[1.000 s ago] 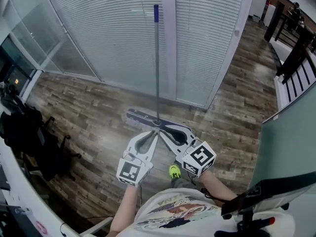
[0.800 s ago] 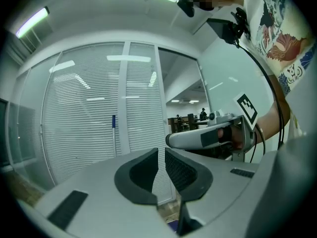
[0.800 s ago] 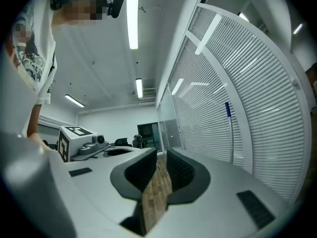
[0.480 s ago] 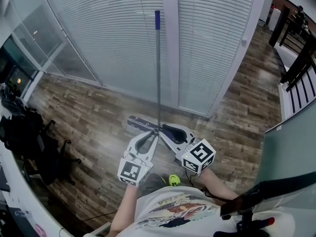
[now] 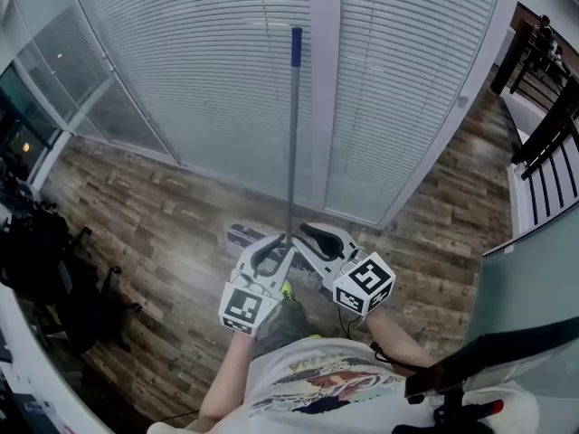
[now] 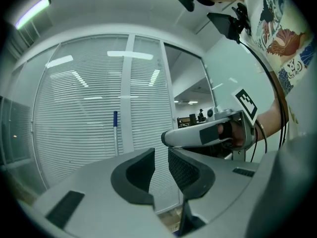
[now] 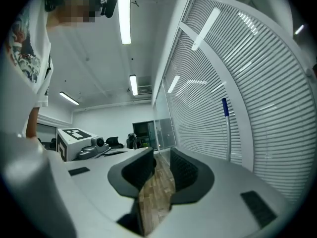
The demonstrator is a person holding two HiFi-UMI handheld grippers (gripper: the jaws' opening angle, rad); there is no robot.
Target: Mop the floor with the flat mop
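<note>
No legible words, numbers, brands or signs in any view.

- Marker cube (image 5: pixel 242 309) on the left gripper (image 5: pixel 279 240): black-and-white square code pattern only, no letters or digits.
- Marker cube (image 5: pixel 365 286) on the right gripper (image 5: pixel 303 235): same kind of pattern, nothing readable.
- Shirt (image 5: pixel 317 382): coloured graphic print across the front; any lettering in it is too small and distorted to make out.

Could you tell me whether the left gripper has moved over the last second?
Yes: the left gripper has advanced toward the mop head; its jaws have just been opening, empty.
</note>
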